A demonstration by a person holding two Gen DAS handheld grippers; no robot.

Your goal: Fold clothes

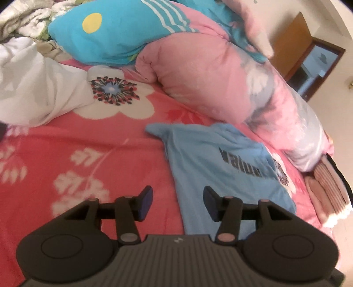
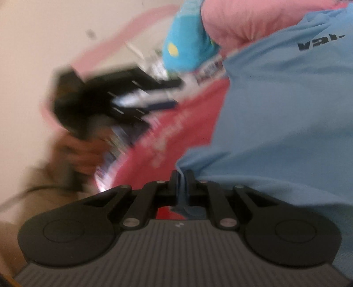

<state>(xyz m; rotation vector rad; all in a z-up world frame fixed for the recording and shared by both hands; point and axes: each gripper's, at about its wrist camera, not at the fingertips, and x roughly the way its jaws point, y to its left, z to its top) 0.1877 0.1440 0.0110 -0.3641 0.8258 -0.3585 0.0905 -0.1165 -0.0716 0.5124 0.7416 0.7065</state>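
One light blue T-shirt [image 1: 211,159] with dark lettering, lying partly folded on the bed, toward its right side, just below the rolled quilt.

Two grippers. Left gripper [image 1: 178,202]: fingers [image 1: 146,202] about half spread, nothing between them, hovering over the bedspread with the shirt's near edge under the right-hand finger; no pad touches cloth. From the right wrist view it appears as a dark blur [image 2: 106,103] held in a hand [image 2: 83,154] at the left. Right gripper [image 2: 181,184]: fingers [image 2: 174,183] all but closed, pinching a gathered fold of the blue shirt [image 2: 282,123], which spreads up and to the right of the grip.

One white garment or sheet [image 1: 33,88], crumpled at the far left of the bed. One heap of pale, patterned cloth [image 1: 26,15] behind it at the upper left; its items cannot be counted. One turquoise pillow [image 1: 110,35] with a yellow dot and white stripes, resting at the head of the bed. One pink quilt [image 1: 220,84] with grey-white flowers, rolled and running diagonally down the right side. One small stack of pink folded textiles [image 1: 326,189] at the bed's right edge.

Surface: a bed with a coral-red bedspread [image 1: 88,141] printed with white flowers and leaves. Room: cream walls [image 2: 44,44]; one brown wooden door [image 1: 297,42] beside a dark-framed doorway [image 1: 317,66] at the upper right.
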